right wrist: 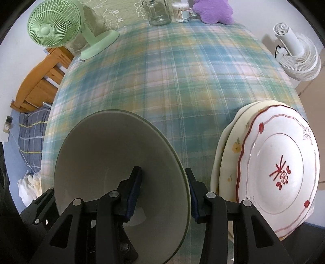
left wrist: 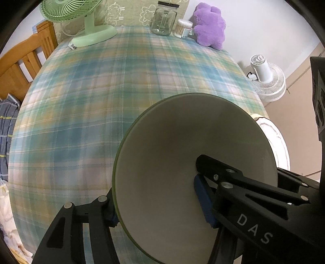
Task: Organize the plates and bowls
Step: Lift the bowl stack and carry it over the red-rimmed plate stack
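Both grippers clamp one bowl: right gripper (right wrist: 162,193) pinches the right wall of the grey bowl (right wrist: 113,162) at lower centre; left gripper (left wrist: 156,200) pinches its opposite wall. Glazed ceramic: stiff, slick, breakable, probably heavy; rim holds suit it. Stacked plates (right wrist: 280,182) lie lower right on the plaid tablecloth (right wrist: 182,71).

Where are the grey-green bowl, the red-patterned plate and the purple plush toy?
bowl (right wrist: 113,162), right wrist view, inner wall.
red-patterned plate (right wrist: 284,154), right wrist view, its flat centre.
purple plush toy (left wrist: 209,26), left wrist view, its body.

Green fan (left wrist: 67,10) top cropped; cream plate (right wrist: 227,146) mostly under patterned plate (right wrist: 280,172).
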